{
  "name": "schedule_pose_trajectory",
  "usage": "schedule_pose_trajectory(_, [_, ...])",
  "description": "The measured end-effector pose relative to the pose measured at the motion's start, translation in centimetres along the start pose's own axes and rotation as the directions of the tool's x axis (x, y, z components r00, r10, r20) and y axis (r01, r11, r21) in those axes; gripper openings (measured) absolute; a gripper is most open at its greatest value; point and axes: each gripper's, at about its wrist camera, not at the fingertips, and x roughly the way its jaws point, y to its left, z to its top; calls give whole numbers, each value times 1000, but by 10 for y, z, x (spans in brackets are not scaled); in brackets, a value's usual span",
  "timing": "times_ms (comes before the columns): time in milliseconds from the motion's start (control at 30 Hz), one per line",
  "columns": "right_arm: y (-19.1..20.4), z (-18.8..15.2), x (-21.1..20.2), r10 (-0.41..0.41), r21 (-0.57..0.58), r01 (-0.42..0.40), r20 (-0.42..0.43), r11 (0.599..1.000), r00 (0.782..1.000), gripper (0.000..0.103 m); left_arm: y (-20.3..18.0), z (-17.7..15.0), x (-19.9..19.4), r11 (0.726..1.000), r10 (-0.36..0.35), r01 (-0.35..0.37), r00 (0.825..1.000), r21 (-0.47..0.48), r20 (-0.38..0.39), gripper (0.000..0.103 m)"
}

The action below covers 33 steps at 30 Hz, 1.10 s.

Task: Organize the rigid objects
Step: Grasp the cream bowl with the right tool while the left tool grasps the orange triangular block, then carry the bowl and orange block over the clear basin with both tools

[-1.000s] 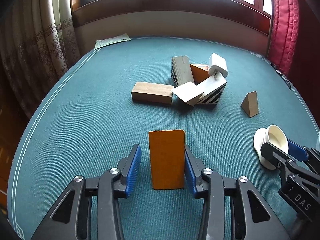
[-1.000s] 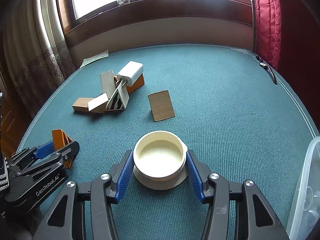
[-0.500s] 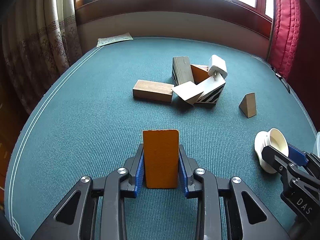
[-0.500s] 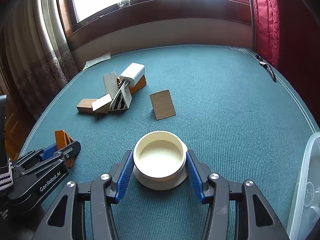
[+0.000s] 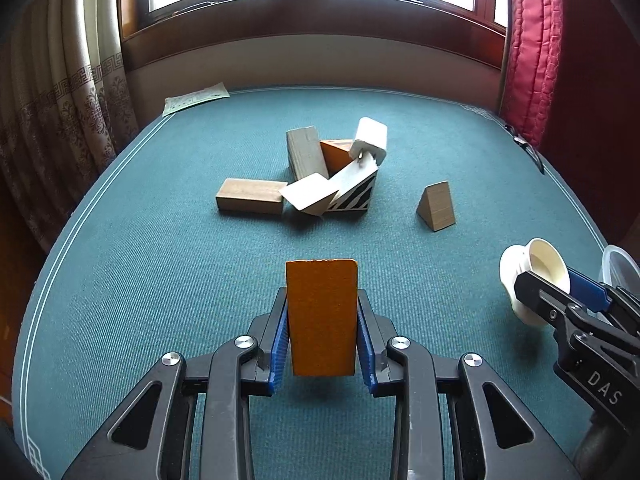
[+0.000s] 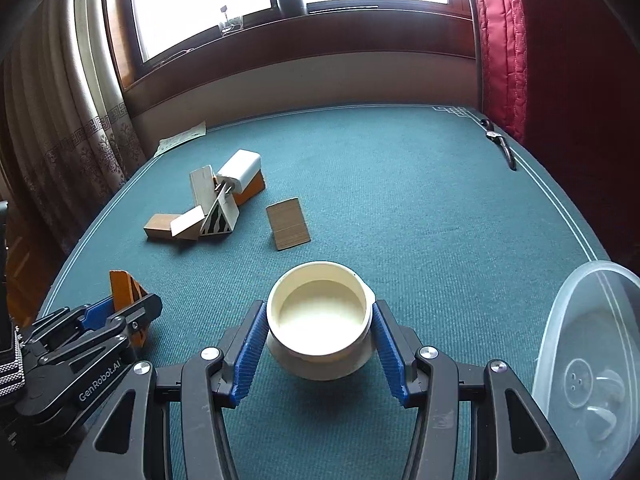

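Note:
My left gripper (image 5: 322,332) is shut on an orange wedge block (image 5: 321,316) and holds it a little above the teal cloth; it also shows in the right wrist view (image 6: 124,292). My right gripper (image 6: 318,344) is shut on a cream round cup (image 6: 320,320), lifted off the cloth; it also shows in the left wrist view (image 5: 536,280). A pile of wooden blocks (image 5: 320,176) with a white charger (image 5: 370,138) on top lies in the middle. A brown wedge (image 5: 436,206) stands apart to its right.
A clear plastic tub (image 6: 592,364) stands at the right edge of the table. A paper sheet (image 5: 196,98) lies at the far left corner. A watch (image 6: 500,144) lies at the far right edge. Curtains hang on both sides.
My left gripper closed on the orange block and lifted it off the cloth. My right gripper lifted the cream cup, and the clear tub came further into view.

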Motion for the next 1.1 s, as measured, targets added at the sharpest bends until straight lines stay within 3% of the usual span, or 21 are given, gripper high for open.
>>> schedule_pose_trajectory(567, [-69,3,-37,-163,35,163,7,986,987,55,-70,22,-20,982,-144,138,989,129,33,31])
schedule_pose_trajectory(867, [-114,-2,-62,-256,90,253,20,963,967,55,-118,29,-25,952,-234,227,972,208,12,31])
schedule_pose_trajectory(1100, [-157,-21,-78,-313,159,310,-6,937,950,55,-157,25,-29,913,-309,306,950,271,-31,31])
